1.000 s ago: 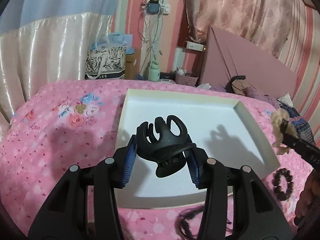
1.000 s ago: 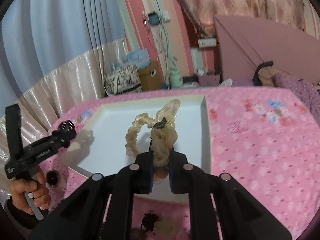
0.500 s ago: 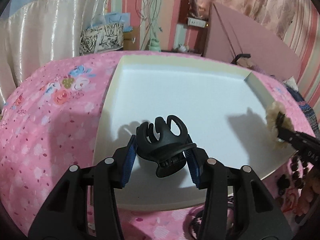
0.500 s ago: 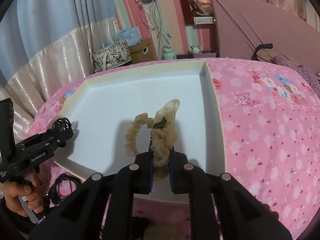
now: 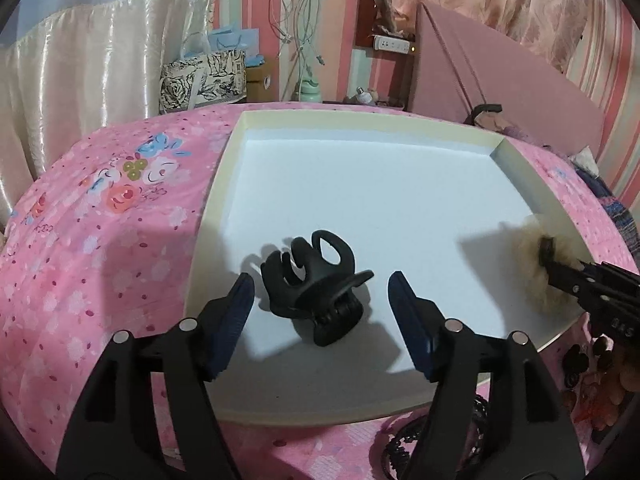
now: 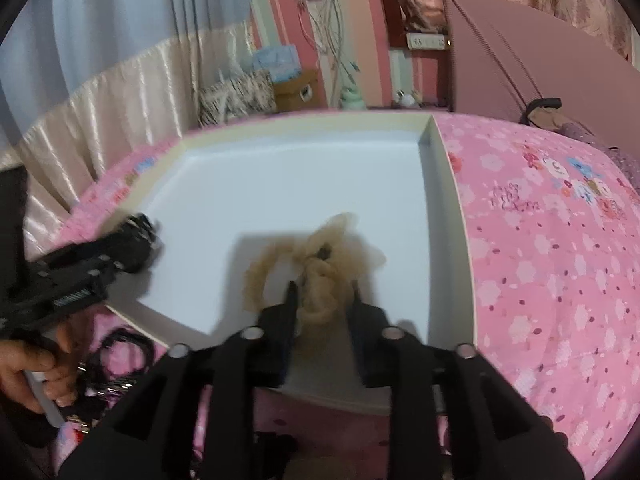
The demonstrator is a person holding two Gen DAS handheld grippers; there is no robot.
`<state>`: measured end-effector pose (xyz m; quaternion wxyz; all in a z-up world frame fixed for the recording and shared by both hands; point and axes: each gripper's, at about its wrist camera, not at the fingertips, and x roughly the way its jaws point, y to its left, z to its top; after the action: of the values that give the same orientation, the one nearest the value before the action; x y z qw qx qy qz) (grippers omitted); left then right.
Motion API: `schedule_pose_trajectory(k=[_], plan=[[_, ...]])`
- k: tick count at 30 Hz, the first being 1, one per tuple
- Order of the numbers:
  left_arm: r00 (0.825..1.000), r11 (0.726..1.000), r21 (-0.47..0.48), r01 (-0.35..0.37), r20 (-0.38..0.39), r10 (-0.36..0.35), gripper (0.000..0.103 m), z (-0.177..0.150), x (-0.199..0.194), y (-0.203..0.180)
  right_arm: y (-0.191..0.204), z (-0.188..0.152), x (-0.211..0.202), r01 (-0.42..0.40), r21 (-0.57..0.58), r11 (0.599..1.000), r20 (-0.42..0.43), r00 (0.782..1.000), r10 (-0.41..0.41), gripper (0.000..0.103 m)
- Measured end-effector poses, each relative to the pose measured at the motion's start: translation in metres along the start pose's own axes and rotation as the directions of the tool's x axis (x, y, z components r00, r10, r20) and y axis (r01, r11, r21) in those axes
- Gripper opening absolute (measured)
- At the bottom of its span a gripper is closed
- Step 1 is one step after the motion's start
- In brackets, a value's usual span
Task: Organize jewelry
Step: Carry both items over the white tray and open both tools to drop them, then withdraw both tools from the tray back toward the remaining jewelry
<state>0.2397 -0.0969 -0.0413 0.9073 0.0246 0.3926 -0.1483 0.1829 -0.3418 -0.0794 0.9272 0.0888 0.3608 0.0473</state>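
A black claw hair clip (image 5: 316, 288) lies on the floor of the white tray (image 5: 360, 118), near its front left. My left gripper (image 5: 319, 280) straddles the clip; its jaws are opening and the blue pads stand clear of it on both sides. In the right wrist view a beige ruffled scrunchie (image 6: 320, 268) rests on the tray (image 6: 444, 184) floor at its front right. My right gripper (image 6: 324, 288) has its jaws opening around it, the picture blurred. Each gripper also shows in the other's view: the right gripper (image 5: 592, 284) and the left gripper (image 6: 100, 260).
The tray sits on a pink floral bedspread (image 5: 100, 240). Black hair ties (image 5: 404, 440) and a dark bead bracelet (image 5: 588, 360) lie off its front edge. A hand (image 6: 32, 364) grips the left tool. A patterned bag (image 5: 204, 80) and hanging cables (image 5: 296, 20) stand behind.
Both grippers sank toward the tray, then their jaws spread. The claw clip left the left pads and lies on the tray; the scrunchie slumped onto the tray between the right fingers.
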Motion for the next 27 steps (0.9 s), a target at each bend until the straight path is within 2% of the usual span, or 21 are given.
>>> schedule_pose_trajectory(k=[1, 2, 5, 7, 9, 12, 17, 20, 23, 24, 27], plan=[[1.0, 1.0, -0.003, 0.005, 0.003, -0.005, 0.069, 0.0, -0.001, 0.001, 0.001, 0.0, -0.004, -0.008, -0.002, 1.0, 0.016, 1.0, 0.008, 0.043], [1.0, 1.0, -0.005, 0.008, 0.004, -0.008, 0.069, 0.0, -0.001, 0.001, 0.0, 0.0, -0.008, 0.002, -0.003, 1.0, 0.029, 1.0, -0.002, 0.046], [1.0, 1.0, -0.006, 0.011, 0.007, -0.011, 0.069, 0.0, 0.0, 0.001, -0.007, 0.002, -0.02, -0.022, 0.014, 1.0, 0.065, 0.998, 0.021, 0.047], [1.0, 1.0, -0.013, 0.02, 0.015, -0.02, 0.069, 0.0, -0.002, 0.002, -0.021, 0.004, -0.034, -0.069, 0.058, 0.996, 0.106, 0.992, 0.063, 0.05], [0.999, 0.999, -0.022, 0.028, 0.028, -0.027, 0.074, -0.001, -0.006, 0.005, -0.036, 0.008, -0.047, -0.091, 0.108, 0.99, 0.153, 0.985, 0.074, 0.054], [0.997, 0.999, -0.017, 0.037, 0.07, -0.036, 0.08, -0.001, -0.017, 0.003, -0.06, 0.007, -0.06, -0.042, 0.182, 0.982, 0.198, 0.98, 0.005, 0.058], [0.988, 0.997, -0.02, 0.081, 0.133, -0.078, 0.083, 0.008, -0.045, 0.009, -0.073, 0.002, -0.063, 0.027, 0.23, 0.973, 0.192, 0.979, -0.073, 0.058], [0.976, 0.996, -0.059, 0.066, 0.212, -0.052, 0.086, 0.017, -0.075, 0.029, -0.07, 0.003, -0.065, 0.061, 0.213, 0.975, 0.194, 0.976, -0.103, 0.058], [0.969, 0.995, -0.093, -0.03, 0.242, 0.052, 0.089, 0.021, -0.09, 0.044, -0.062, 0.003, -0.065, 0.131, 0.16, 0.978, 0.183, 0.97, -0.16, 0.059], [0.966, 0.995, -0.093, -0.044, 0.251, 0.066, 0.089, 0.023, -0.09, 0.046, -0.059, 0.003, -0.065, 0.142, 0.149, 0.979, 0.187, 0.968, -0.169, 0.059], [0.97, 0.993, -0.11, -0.043, 0.234, 0.068, 0.088, 0.026, -0.09, 0.047, -0.061, 0.006, -0.065, 0.101, 0.162, 0.982, 0.178, 0.975, -0.13, 0.059]])
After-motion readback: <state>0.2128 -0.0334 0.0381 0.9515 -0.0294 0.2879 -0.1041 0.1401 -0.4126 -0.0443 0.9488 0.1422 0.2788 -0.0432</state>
